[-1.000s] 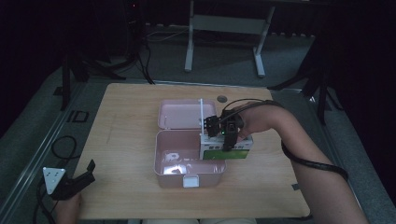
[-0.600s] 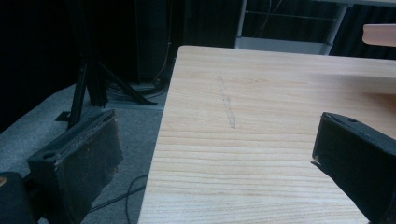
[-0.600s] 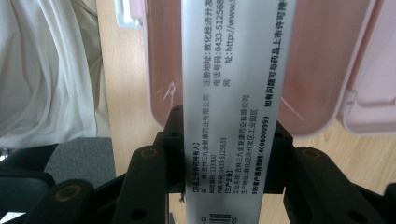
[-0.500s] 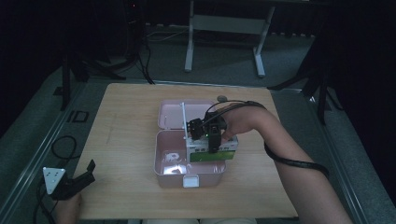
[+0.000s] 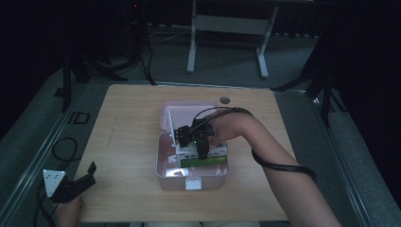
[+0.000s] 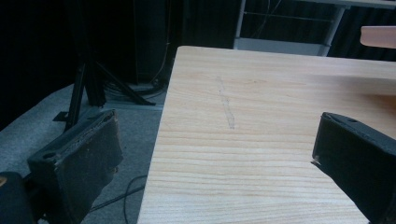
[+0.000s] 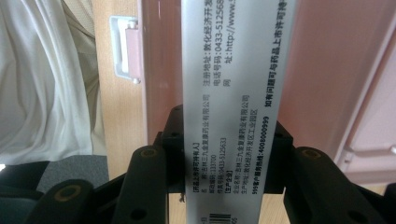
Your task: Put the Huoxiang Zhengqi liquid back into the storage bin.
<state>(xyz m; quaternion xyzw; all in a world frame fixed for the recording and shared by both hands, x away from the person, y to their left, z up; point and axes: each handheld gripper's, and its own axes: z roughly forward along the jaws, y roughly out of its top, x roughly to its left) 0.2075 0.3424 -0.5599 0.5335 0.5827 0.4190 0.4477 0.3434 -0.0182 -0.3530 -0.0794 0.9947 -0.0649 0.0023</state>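
Note:
A pink box [image 5: 163, 171] stands open mid-table, its lid [image 5: 187, 109] lying back behind it. My right gripper [image 5: 191, 141] is shut on a white and green medicine carton [image 5: 204, 160], which sits low over the box's base. In the right gripper view the carton's white printed side [image 7: 233, 84] runs up between the black jaws of the right gripper [image 7: 227, 136], with the box's pink wall [image 7: 159, 70] and white latch [image 7: 123, 46] behind. My left gripper [image 5: 81, 178] rests by the table's front left corner. Its left gripper view shows the left gripper [image 6: 215, 149] open, with nothing between the jaws.
The wooden table [image 5: 127, 137] has bare room left of the box and a round cable hole [image 5: 224, 100] at the back. A desk frame [image 5: 227, 28] and stand legs [image 5: 75, 75] stand on the floor beyond. A cable [image 5: 283, 166] loops around the right forearm.
The right gripper has carried the carton leftward and down, from the box's right side to low over its base. The left gripper has stayed put.

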